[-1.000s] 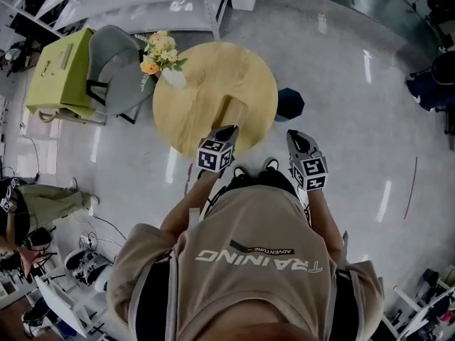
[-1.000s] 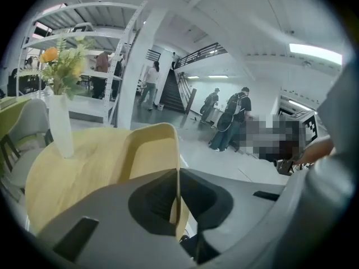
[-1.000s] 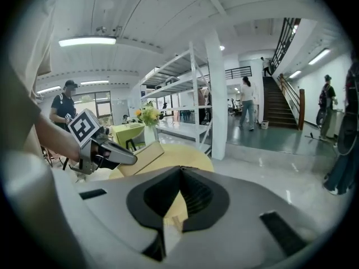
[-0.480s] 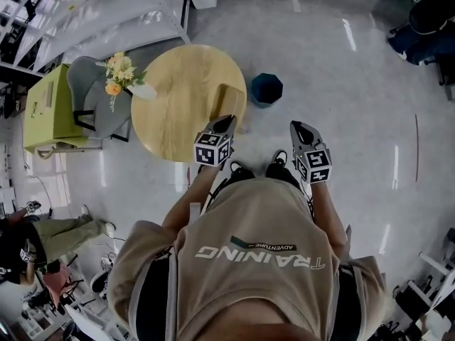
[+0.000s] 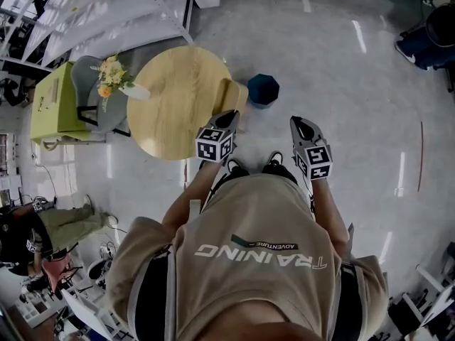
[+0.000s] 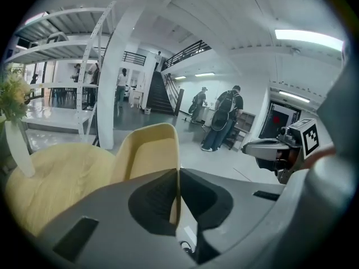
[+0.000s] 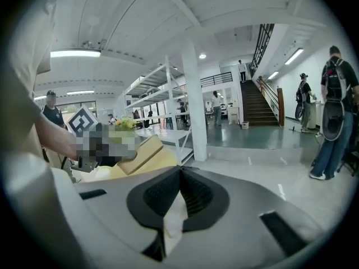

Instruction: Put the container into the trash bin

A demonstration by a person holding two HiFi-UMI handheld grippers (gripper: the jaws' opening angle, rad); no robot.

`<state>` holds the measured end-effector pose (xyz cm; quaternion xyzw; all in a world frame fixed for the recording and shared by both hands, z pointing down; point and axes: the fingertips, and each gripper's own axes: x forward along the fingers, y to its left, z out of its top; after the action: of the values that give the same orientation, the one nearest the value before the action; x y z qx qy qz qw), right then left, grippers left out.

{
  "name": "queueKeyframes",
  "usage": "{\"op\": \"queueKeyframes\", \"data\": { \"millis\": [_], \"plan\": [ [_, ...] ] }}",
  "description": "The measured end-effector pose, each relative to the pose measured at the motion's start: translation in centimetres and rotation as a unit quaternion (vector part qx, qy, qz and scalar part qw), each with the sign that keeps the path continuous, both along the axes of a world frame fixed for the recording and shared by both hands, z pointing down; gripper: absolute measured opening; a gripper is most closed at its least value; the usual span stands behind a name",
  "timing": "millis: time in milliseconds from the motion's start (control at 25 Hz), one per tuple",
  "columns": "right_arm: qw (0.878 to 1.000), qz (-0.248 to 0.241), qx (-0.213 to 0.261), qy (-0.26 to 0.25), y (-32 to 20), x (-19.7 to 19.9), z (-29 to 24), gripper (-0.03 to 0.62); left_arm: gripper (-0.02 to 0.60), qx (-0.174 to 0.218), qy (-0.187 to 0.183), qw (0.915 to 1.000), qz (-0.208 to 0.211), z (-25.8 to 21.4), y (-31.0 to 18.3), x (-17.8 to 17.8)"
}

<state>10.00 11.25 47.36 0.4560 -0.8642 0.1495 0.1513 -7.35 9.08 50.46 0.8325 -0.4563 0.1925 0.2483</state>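
Note:
My left gripper (image 5: pixel 227 119) is shut on one wall of a tan open container (image 5: pixel 234 96), which hangs past the right edge of the round wooden table (image 5: pixel 170 98). The left gripper view has that thin wall (image 6: pixel 147 150) pinched between the shut jaws (image 6: pixel 178 174). A small dark blue trash bin (image 5: pixel 264 89) stands on the floor just right of the container. Over the floor, my right gripper (image 5: pixel 301 126) is level with the left one, tips together (image 7: pixel 179 170); a pale sliver shows behind them. The right gripper view catches the container (image 7: pixel 143 153) at its left.
A white vase of flowers (image 5: pixel 114 78) stands on the table's far left. A grey chair (image 5: pixel 89 94) and a green box (image 5: pixel 53 101) lie beyond it. White shelving (image 5: pixel 106 13) runs along the top. A seated person (image 5: pixel 28 229) is at lower left.
The left gripper has carried the container from over the table top to beyond the table's right edge, closer to the trash bin. The right gripper has kept pace beside it.

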Motion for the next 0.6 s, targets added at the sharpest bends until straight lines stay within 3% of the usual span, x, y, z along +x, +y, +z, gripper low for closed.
{"op": "queueKeyframes", "data": {
  "millis": [200, 600],
  "plan": [
    [0.999, -0.025, 0.000, 0.021, -1.6, 1.3, 1.0, 0.002, 0.020, -0.005, -0.005, 0.9999, -0.010, -0.2, -1.1, 1.9],
    [0.999, -0.016, -0.028, 0.009, -4.2, 2.0, 2.6, 0.002, 0.020, -0.014, -0.002, 0.9999, -0.004, 1.0, -5.1, 3.4]
  ]
}}
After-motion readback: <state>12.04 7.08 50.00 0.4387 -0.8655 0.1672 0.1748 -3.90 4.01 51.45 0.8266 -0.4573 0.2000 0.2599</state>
